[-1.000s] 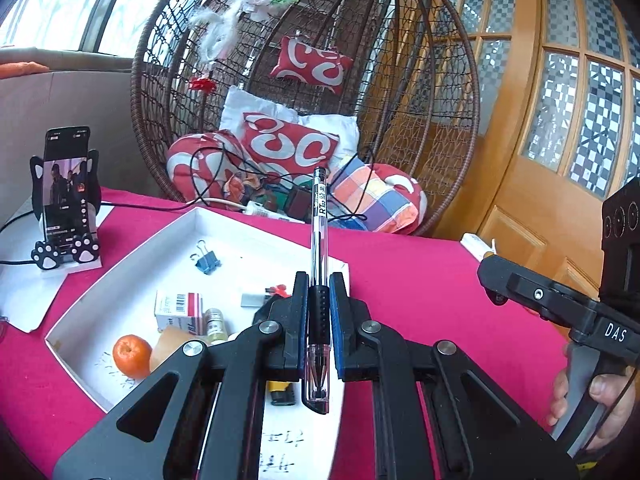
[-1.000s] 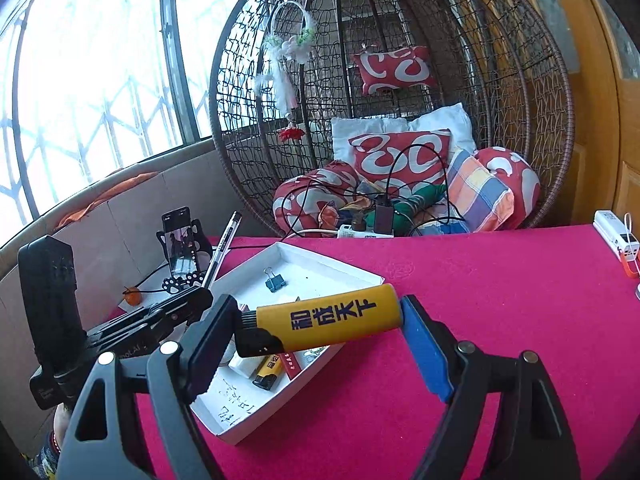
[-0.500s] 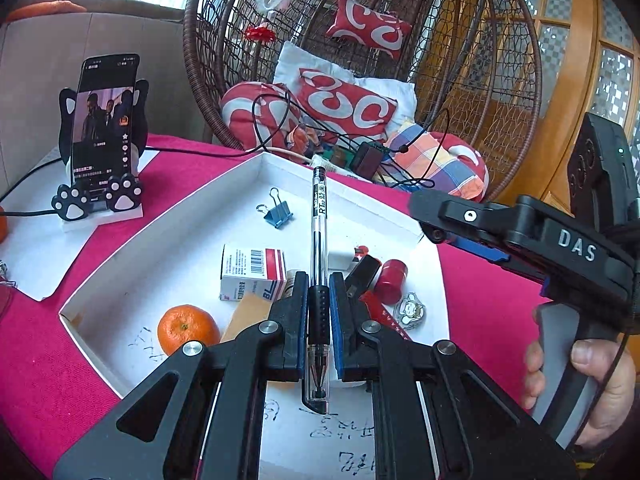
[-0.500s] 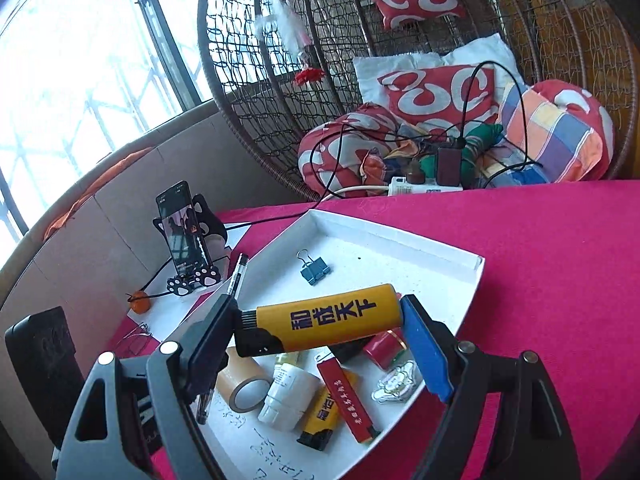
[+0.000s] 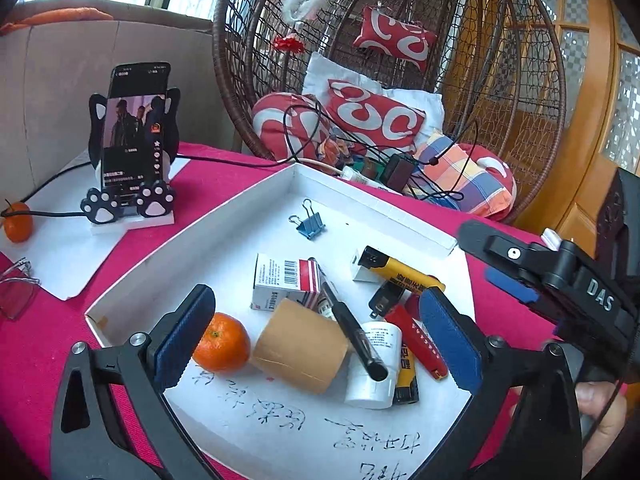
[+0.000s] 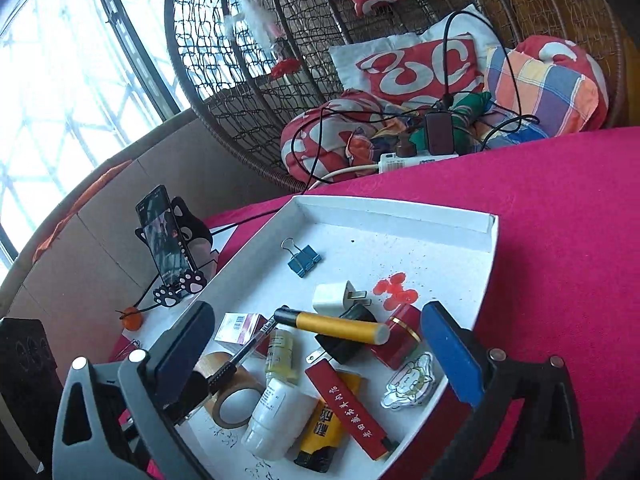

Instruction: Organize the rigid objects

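Pen (image 5: 354, 330) & yellow tube (image 6: 338, 326) now dropped in tray (image 5: 224, 216), both tools opening.

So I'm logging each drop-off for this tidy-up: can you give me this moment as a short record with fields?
container: white tray on the pink tablecloth
left gripper: jaws opening, nothing between the pads
right gripper: jaws opening, nothing gripped
pen: lying across the tape roll and white bottle
yellow lighter: resting on the black plug in the tray
outside tray: phone on stand
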Demonstrator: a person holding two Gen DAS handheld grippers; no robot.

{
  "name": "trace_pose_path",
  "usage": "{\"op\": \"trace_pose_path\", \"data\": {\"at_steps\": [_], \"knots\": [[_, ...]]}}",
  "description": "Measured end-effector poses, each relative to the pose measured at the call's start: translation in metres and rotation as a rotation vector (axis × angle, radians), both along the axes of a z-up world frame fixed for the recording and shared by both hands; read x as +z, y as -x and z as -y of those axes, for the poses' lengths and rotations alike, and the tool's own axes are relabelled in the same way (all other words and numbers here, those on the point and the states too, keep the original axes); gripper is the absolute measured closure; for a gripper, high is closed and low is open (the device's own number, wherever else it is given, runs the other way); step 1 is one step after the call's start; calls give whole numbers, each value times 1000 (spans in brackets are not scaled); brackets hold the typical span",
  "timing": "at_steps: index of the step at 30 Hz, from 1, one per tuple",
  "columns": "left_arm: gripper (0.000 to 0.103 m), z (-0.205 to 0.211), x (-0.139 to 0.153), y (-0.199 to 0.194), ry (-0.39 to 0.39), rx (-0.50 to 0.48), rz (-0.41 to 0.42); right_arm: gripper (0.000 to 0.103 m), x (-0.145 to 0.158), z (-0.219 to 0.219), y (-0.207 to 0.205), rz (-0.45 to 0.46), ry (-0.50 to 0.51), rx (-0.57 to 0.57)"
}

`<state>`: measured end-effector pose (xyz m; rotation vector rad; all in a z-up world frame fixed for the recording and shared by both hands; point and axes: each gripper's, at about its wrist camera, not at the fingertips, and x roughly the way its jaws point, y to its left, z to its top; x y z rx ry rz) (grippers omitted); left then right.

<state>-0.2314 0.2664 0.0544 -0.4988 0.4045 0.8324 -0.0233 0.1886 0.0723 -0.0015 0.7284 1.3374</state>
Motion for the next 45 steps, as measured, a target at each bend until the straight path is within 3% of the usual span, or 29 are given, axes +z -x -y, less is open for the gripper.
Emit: {"op": "trace_pose_path", "data": {"at_steps": [8,13,19,22,28,30,32,35,38,41,45], "knots": [[0,11,15,1,-42,53,-14,0,28,62,2,79,-107,-85],[0,33,40,1,-107,26,-7,0,59,107,11,196,-189,-149],[0,77,72,-11,-254,39,-154,0,91,158,21,346,-266,-302],[0,99,82,-17,-282,74,-226,0,91,165,23,412,-210,-387],[0,148,102,-2,-306,-13,-132,0,96,204,27,407,-259,-460],[0,159,103,4,-284,-34,-105,0,99,221,31,405,-290,-500],[0,167,98,2,-233,-74,-99,0,96,237,35,336,-316,-492],[0,177,86,-2,-186,-82,-124,0,87,249,47,308,-329,-430],[0,190,81,-4,-231,-9,-197,0,80,258,62,389,-337,-422],[0,199,76,-4,-273,60,-273,0,76,265,69,400,-320,-431],[0,207,76,2,-249,19,-253,0,74,267,71,358,-298,-401]]}}
